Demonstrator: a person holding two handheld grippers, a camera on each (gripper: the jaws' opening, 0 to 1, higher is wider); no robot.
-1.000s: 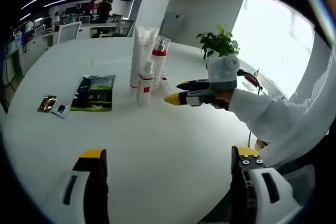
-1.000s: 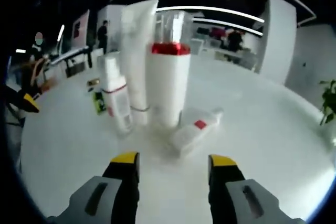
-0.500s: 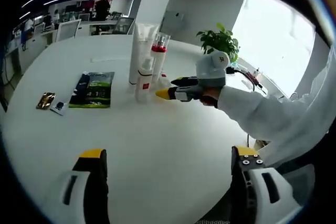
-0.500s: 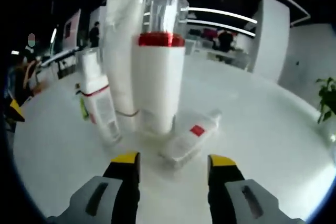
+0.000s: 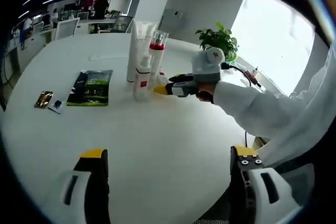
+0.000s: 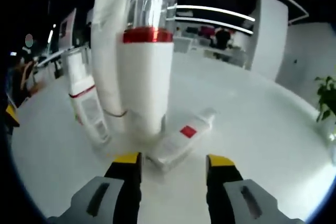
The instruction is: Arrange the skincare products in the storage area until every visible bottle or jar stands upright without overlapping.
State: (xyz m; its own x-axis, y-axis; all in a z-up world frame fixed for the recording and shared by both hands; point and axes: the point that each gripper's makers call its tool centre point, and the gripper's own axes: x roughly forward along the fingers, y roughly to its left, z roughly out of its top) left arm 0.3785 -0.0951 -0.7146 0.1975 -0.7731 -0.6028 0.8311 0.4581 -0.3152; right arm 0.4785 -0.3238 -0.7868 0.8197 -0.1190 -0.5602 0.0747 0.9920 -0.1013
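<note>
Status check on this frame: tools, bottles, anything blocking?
Right tool open, closing on the lying bottle. Left tool open, hanging back. Three containers upright; red-collared bottle close behind the lying one.

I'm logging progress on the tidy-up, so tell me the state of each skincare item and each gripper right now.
Tall white bottle with red band and clear cap: upright.
White squeeze tube: upright, behind it.
Small white spray bottle: upright.
Small white bottle with red label: lying on its side.
Right gripper: open, around the lying bottle's end.
Left gripper: open, empty.
</note>
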